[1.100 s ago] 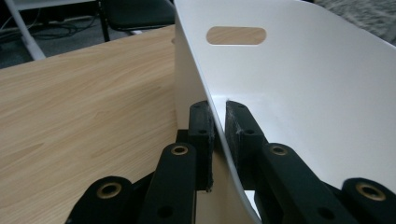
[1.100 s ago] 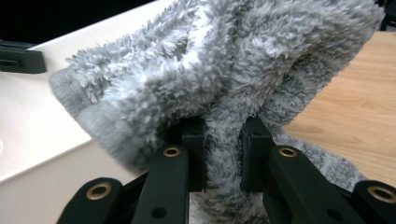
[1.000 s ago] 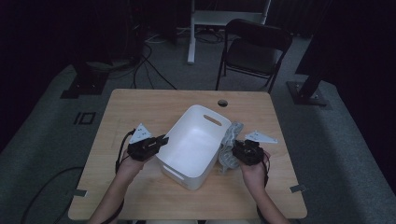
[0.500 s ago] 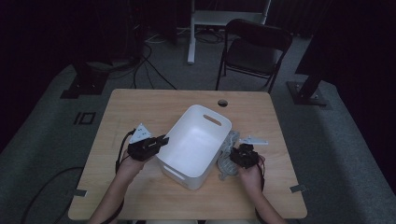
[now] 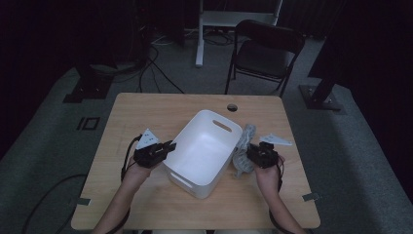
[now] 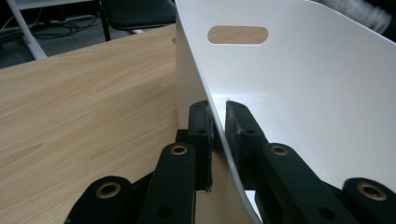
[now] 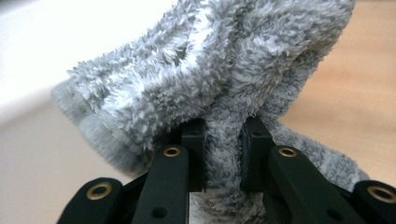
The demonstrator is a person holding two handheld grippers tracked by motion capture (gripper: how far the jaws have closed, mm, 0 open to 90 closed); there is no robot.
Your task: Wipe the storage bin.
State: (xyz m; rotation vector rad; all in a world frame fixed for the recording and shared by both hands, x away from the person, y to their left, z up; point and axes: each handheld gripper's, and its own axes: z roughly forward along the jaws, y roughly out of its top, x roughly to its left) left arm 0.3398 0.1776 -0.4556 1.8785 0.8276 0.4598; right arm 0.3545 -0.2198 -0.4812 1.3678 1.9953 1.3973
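1. I am looking down on a light wooden table [image 5: 146, 109] with a round cable hole [image 5: 232, 107] near its far edge.
2. Grey carpet floor [image 5: 58, 146] is lying all around it.
3. A black folding chair [image 5: 265, 53] is standing beyond the far edge, seat facing the table.
4. A white stand leg [image 5: 199, 34] is rising to the chair's left.
5. Black cables [image 5: 156, 53] are trailing over the floor nearby.
6. I am seeing dim light; the far room is sitting in darkness.
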